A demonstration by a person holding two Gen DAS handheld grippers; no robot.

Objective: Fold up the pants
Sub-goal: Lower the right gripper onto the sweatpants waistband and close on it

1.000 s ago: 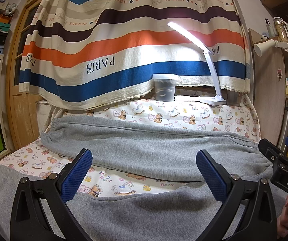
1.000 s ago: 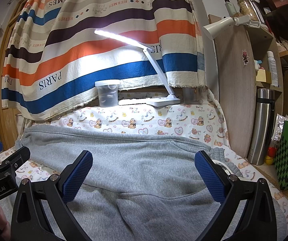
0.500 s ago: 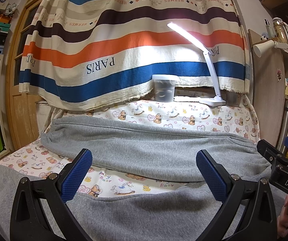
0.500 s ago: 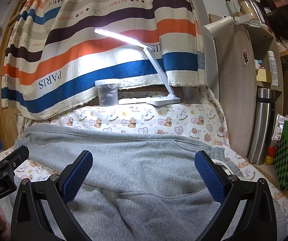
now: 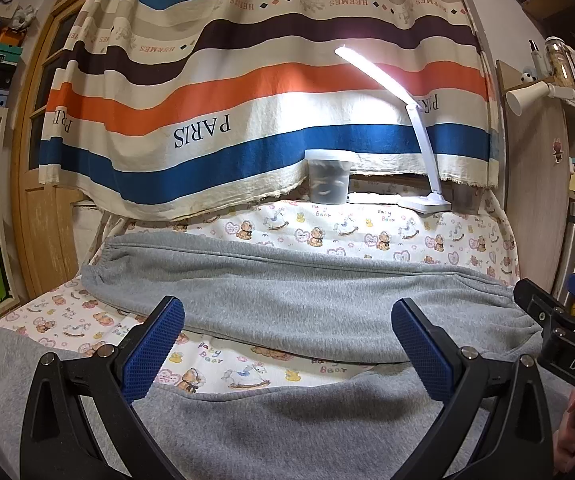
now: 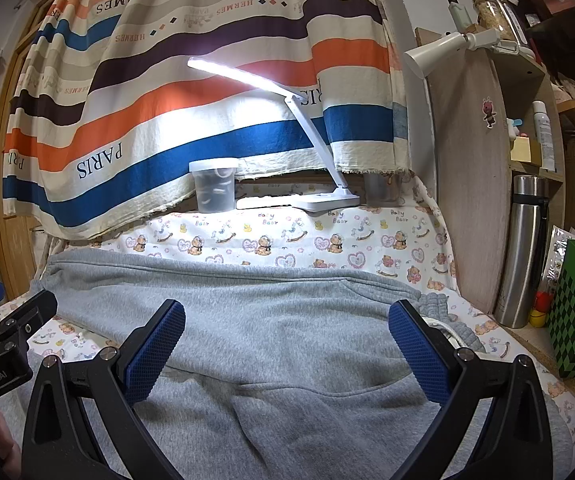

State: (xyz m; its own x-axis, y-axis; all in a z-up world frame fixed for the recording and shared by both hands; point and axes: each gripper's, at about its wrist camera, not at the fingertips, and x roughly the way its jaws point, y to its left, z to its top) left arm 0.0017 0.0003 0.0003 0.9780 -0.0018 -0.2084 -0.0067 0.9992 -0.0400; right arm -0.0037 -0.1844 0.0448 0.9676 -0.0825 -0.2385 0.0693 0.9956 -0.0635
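Left wrist view: both grippers' fingers (image 5: 155, 350) spread wide, hovering level over grey pants (image 5: 287, 300).

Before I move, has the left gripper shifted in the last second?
No. The left gripper frames the pants and lamp just as before; its jaws stay open.

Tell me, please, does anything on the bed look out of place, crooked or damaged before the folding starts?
Nothing stands out. The grey pants lie spread flat on the printed sheet, legs apart, with no tear or stain visible. Both grippers, left and right, are open above the fabric, holding nothing.
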